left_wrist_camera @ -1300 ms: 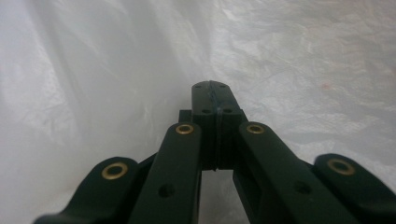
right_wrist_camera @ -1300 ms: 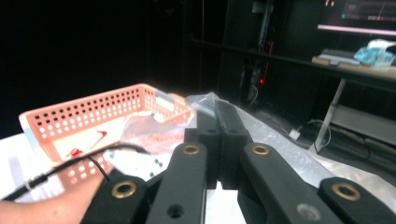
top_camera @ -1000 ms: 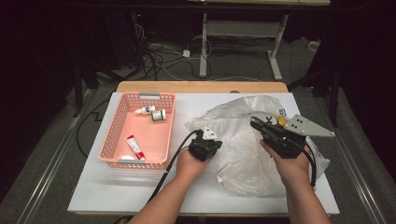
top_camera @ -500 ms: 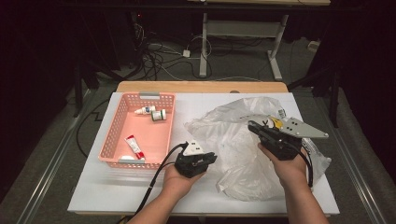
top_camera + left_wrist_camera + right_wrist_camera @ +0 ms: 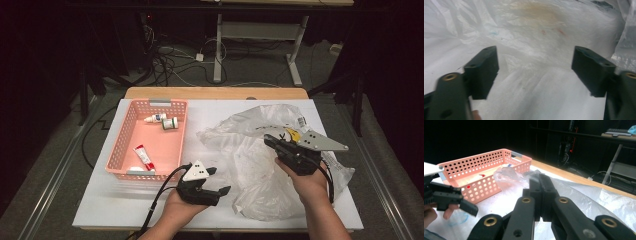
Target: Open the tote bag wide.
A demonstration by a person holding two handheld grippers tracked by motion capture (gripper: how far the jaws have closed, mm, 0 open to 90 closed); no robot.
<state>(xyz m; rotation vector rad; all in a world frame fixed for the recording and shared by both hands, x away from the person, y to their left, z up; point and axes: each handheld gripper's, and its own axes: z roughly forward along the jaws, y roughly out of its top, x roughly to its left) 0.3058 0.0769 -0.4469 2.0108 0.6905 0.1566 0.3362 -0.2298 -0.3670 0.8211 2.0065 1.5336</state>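
Observation:
A crumpled clear plastic bag [image 5: 250, 170] lies on the right half of the white table [image 5: 125, 205]. My right gripper [image 5: 267, 140] sits over the bag's middle, pointing toward the far left. Its jaws are pressed together [image 5: 540, 180], with the film bunched up at their tips. My left gripper [image 5: 222, 192] is held near the front edge, just left of the bag, and points right at it. It is open [image 5: 539, 72], with nothing between its fingers and the bag film spread ahead of them.
A pink perforated basket [image 5: 122, 150] stands at the left and holds a white bottle [image 5: 155, 118], a small jar [image 5: 170, 123] and a red tube [image 5: 143, 156]. A wooden strip [image 5: 215, 93] runs along the table's far edge.
My left gripper has drawn back from the bag's left edge toward the front of the table. The right gripper has stayed almost in place.

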